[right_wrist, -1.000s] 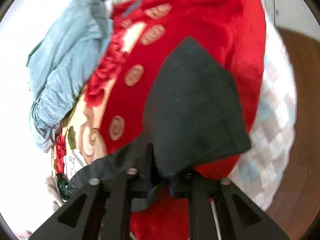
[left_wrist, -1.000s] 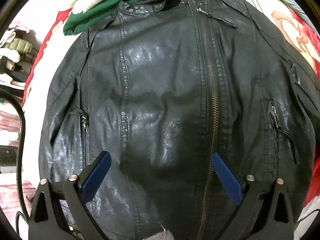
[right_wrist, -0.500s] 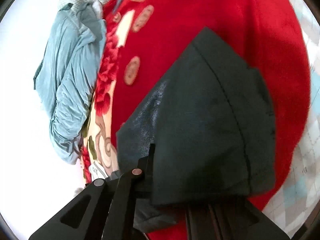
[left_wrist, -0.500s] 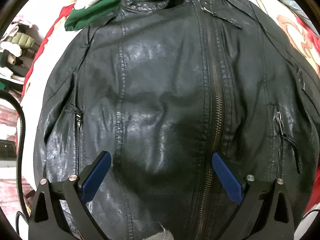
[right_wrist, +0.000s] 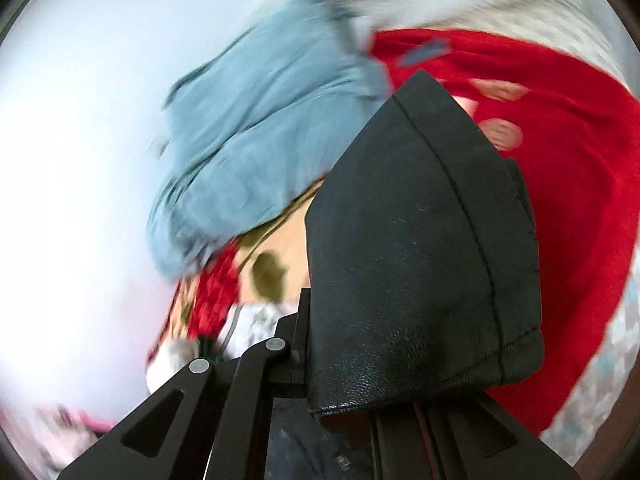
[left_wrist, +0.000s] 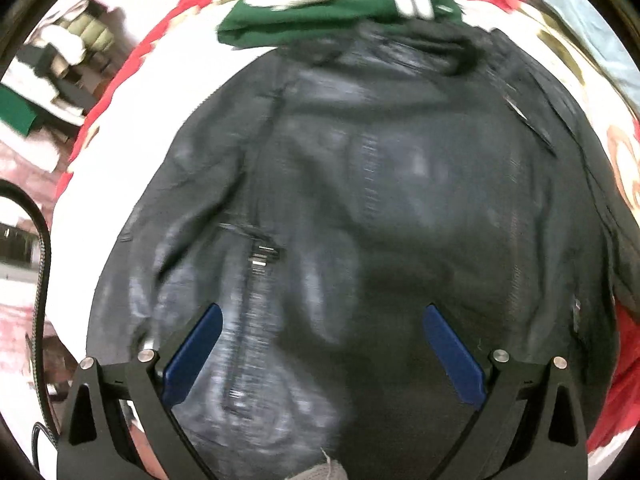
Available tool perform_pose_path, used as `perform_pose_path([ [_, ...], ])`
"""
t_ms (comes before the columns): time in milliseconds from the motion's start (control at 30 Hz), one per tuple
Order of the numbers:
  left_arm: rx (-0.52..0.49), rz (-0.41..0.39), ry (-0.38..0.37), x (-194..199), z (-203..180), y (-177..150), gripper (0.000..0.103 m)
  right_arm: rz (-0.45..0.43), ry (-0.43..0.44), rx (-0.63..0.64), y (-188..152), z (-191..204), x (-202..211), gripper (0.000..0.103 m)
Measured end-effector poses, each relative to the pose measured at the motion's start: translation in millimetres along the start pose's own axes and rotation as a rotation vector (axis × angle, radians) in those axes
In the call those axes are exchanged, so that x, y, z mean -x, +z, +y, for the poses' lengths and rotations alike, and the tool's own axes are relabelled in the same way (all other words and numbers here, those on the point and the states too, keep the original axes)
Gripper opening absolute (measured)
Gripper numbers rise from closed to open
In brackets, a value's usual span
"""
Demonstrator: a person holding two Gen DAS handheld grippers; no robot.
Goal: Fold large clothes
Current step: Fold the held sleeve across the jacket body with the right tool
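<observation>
A black leather jacket (left_wrist: 380, 208) lies front up and zipped on the bed, filling the left wrist view. My left gripper (left_wrist: 320, 340) is open and empty, hovering over the jacket's lower left part near a pocket zipper (left_wrist: 262, 258). My right gripper (right_wrist: 340, 360) is shut on the jacket's black sleeve end (right_wrist: 420, 248), which drapes over the fingers and hides the tips; the sleeve is lifted above the red blanket (right_wrist: 572, 168).
A green garment (left_wrist: 320, 20) lies just beyond the jacket collar. A crumpled grey-blue garment (right_wrist: 256, 152) lies on the blanket left of the sleeve. A white knitted cloth (right_wrist: 500, 4) lies at the far edge. A black cable (left_wrist: 40, 260) hangs at left.
The left gripper has swung left over the jacket; the pocket zipper now sits between its fingers. The right gripper has lifted and turned the sleeve towards the grey-blue garment.
</observation>
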State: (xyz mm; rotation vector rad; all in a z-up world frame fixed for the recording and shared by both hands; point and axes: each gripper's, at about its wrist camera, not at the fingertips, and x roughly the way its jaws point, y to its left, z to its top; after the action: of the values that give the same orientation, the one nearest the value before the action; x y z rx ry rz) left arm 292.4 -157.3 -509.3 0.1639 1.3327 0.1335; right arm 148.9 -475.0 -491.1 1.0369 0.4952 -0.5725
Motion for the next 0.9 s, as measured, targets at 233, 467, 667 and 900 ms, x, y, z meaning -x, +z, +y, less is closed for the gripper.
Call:
perform_pose_path([
  [233,0.141,0.018,0.051,-13,83,9,0.103,0.178,0.010,0.388,-99,154,-69,0.005],
  [467,0.254,0.062,0.121,-44,180,1,0.103,0.390,-0.066,0.884,-304,248,-163,0.005],
  [667,0.361,0.103,0.135,-66,252,-5,0.103,0.676,-0.216,1.152,-439,241,-225,0.019],
  [900,0.542,0.132,0.057,-43,326,-41,0.103,0.783,-0.073,1.005,-413,233,-172,0.069],
])
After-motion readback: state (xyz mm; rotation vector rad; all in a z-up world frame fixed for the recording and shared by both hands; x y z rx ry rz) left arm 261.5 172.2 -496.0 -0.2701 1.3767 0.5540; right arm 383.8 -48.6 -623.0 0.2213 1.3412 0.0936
